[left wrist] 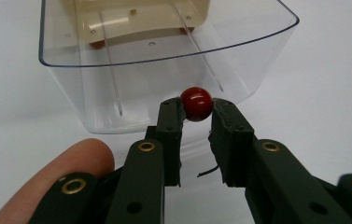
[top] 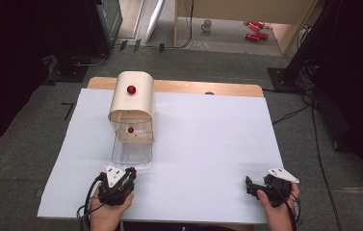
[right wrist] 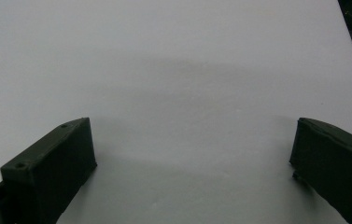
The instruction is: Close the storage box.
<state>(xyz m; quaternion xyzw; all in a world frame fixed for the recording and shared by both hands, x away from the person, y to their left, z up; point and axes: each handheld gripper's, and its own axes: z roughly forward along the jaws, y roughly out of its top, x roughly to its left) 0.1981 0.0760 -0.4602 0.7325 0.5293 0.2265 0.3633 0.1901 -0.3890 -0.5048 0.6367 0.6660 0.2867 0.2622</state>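
- Left hand-held gripper [left wrist: 197, 119] sits at the lower left of the high view, just below the near end of the clear plastic drawer [left wrist: 257, 42]; its jaws pinch a red ball knob [left wrist: 196, 103] at their very tips.
- The knob shows at centre frame in the left gripper view, right against the drawer's front wall. It looks fixed to that wall as its pull, though the joint itself is hidden behind the ball.
- Handling judgement: knob is small, hard, glossy and round, so probably slippery. The grip sits across its widest part, which is the right place; a pull straight along the drawer's run should keep it from popping out of the pads.
- The drawer looks light, thin and stiff; it slides out of a cream curved-top box [top: 132, 98] that stands at upper left of the white tabletop [top: 208, 144]. In the high view the drawer is partly drawn out toward the bottom of the frame.
- Contents: the exposed part of the drawer looks empty. A second red knob [top: 131, 89] sits on the box's top, and a further small red ball [top: 130, 130] shows at the box's mouth.
- Right hand-held gripper [top: 262, 186] rests at lower right of the high view, well apart from the box, jaws spread wide with bare tabletop between them.
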